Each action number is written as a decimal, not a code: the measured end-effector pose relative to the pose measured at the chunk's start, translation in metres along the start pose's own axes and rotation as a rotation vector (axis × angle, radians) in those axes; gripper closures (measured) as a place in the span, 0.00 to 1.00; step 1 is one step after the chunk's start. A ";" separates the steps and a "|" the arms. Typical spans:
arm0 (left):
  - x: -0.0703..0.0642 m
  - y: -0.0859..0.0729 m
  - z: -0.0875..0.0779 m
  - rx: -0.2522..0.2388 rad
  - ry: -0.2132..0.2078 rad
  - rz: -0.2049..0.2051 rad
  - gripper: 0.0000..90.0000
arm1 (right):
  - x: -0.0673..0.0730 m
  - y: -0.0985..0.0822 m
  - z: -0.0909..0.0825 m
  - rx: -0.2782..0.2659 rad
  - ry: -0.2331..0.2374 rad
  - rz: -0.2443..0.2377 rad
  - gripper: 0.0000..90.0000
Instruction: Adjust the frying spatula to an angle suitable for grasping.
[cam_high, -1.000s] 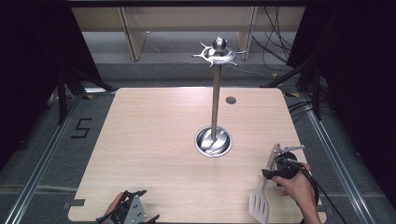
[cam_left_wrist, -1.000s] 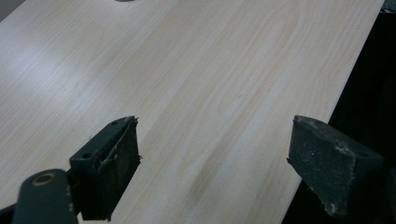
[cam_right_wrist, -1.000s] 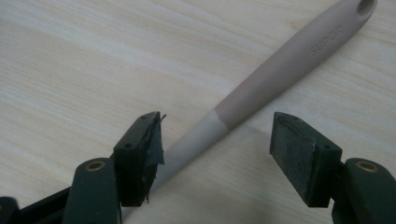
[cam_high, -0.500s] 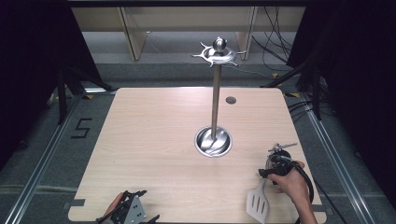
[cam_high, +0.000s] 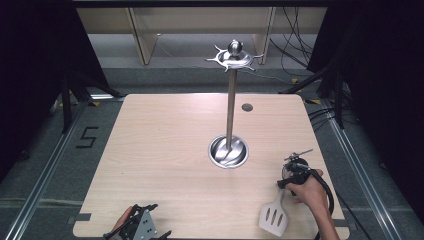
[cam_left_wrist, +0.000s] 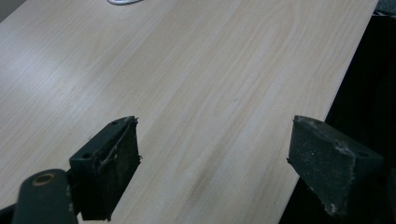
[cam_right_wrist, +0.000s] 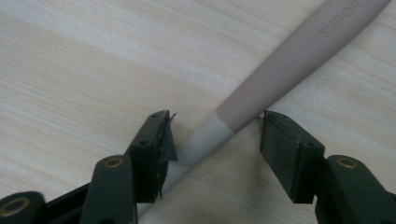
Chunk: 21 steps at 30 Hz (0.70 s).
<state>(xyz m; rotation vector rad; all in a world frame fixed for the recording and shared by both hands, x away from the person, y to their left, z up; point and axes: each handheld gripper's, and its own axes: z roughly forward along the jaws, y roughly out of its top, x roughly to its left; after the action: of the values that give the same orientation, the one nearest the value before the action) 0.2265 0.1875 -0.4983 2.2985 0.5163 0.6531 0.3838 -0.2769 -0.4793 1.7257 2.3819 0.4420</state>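
Observation:
A pale slotted spatula (cam_high: 273, 216) lies flat near the table's front right corner, its handle running up toward my right gripper (cam_high: 287, 186). In the right gripper view the taupe handle (cam_right_wrist: 280, 65) crosses diagonally between the two black jaws of my right gripper (cam_right_wrist: 217, 135). The jaws have just been closing around the handle, and I see no firm press on it. A hand holds this gripper from the near side. My left gripper (cam_high: 142, 227) sits at the front left edge. In its own view my left gripper (cam_left_wrist: 215, 158) stands wide open over bare wood.
A steel utensil stand (cam_high: 228, 151) with a round dished base rises from the table's middle right. Its hook crown (cam_high: 234, 57) is high at the back. A small dark grommet (cam_high: 247, 107) sits in the wooden tabletop (cam_high: 160, 150). Cables and dark drapes flank the table.
The right hand and its gripper have shifted slightly left over the spatula handle. The left gripper has kept still.

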 end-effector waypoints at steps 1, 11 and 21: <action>0.000 0.000 0.000 0.000 -0.001 0.000 0.17 | 0.001 0.002 0.000 0.007 -0.005 -0.004 0.51; 0.000 0.000 0.000 0.001 -0.005 0.008 0.17 | 0.008 0.019 0.005 0.042 0.022 -0.177 0.70; -0.001 0.000 0.000 0.001 -0.020 0.012 0.17 | 0.013 0.039 0.008 0.140 0.032 -0.206 0.79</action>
<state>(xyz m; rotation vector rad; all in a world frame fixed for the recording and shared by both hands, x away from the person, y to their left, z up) 0.2261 0.1868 -0.4985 2.3087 0.4944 0.6346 0.4173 -0.2527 -0.4733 1.5120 2.6356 0.2809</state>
